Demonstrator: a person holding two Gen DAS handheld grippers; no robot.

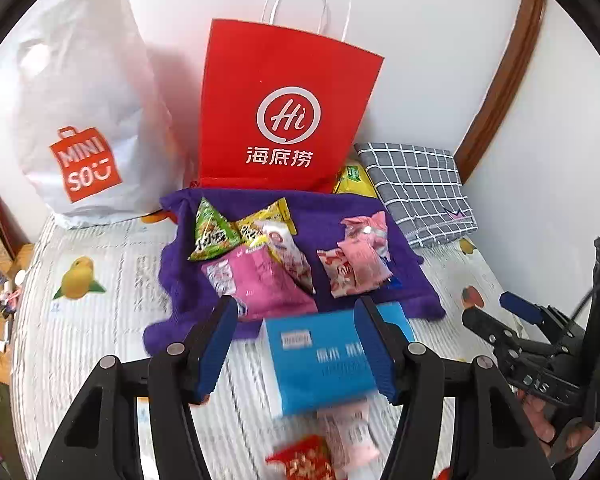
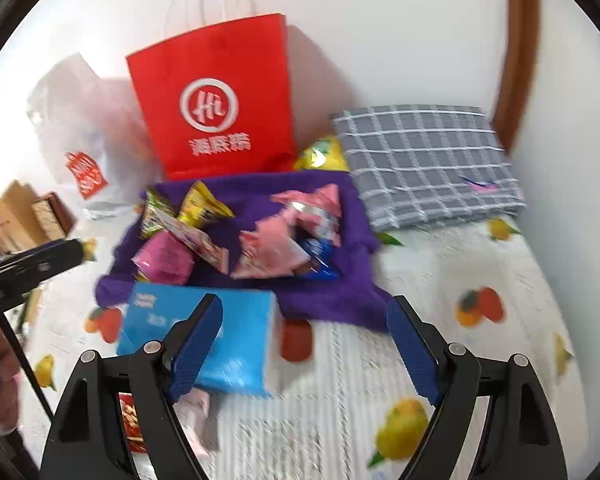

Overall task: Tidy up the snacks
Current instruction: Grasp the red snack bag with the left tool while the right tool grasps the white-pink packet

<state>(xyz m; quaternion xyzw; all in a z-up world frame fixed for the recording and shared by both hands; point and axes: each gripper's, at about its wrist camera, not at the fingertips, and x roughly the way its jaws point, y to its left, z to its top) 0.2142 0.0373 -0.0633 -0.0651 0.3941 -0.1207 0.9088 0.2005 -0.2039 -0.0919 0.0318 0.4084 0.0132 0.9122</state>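
Against the wall a red paper bag is showing "Hi", beside a white MINISO bag. Snack packets are lying on a purple cloth. Left gripper and right gripper are both hovering with fingers apart, holding nothing.

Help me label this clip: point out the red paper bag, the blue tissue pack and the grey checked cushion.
red paper bag (image 1: 284,80), left wrist view, upper front panel.
blue tissue pack (image 1: 320,364), left wrist view, top face.
grey checked cushion (image 2: 428,160), right wrist view, top surface.
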